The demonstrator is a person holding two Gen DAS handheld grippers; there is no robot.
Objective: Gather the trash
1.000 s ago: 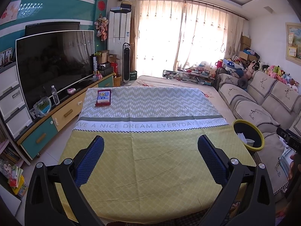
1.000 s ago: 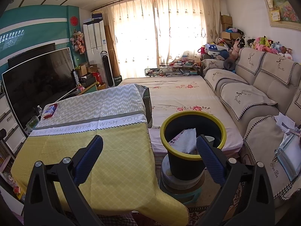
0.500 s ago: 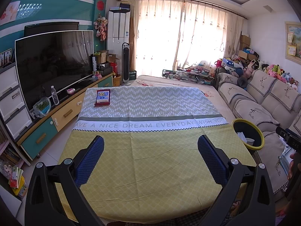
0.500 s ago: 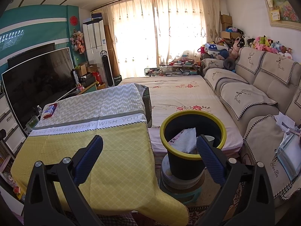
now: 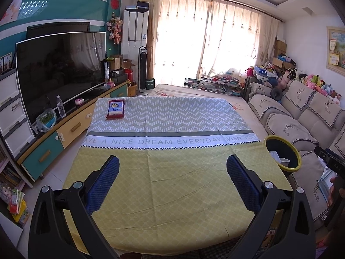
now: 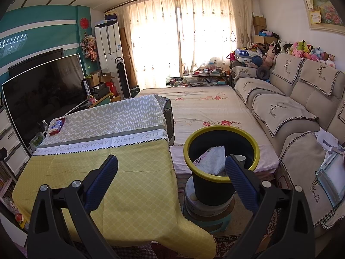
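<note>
We see the right gripper [image 6: 171, 170] spread wide and empty, the yellow-rimmed black plastic bin [image 6: 220, 185] holding white crumpled paper [image 6: 212, 161] at centre frame; left gripper [image 5: 172, 170] likewise wide over the yellow-and-grey tablecloth [image 5: 168, 179] reading "HAVE A NICE DREAM EVERYDAY", red packet [image 5: 115, 109] upper left

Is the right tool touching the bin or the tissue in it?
Cannot tell. In the right wrist view the right tool is open and empty, but its right finger overlaps the bin rim and tissue.
</note>
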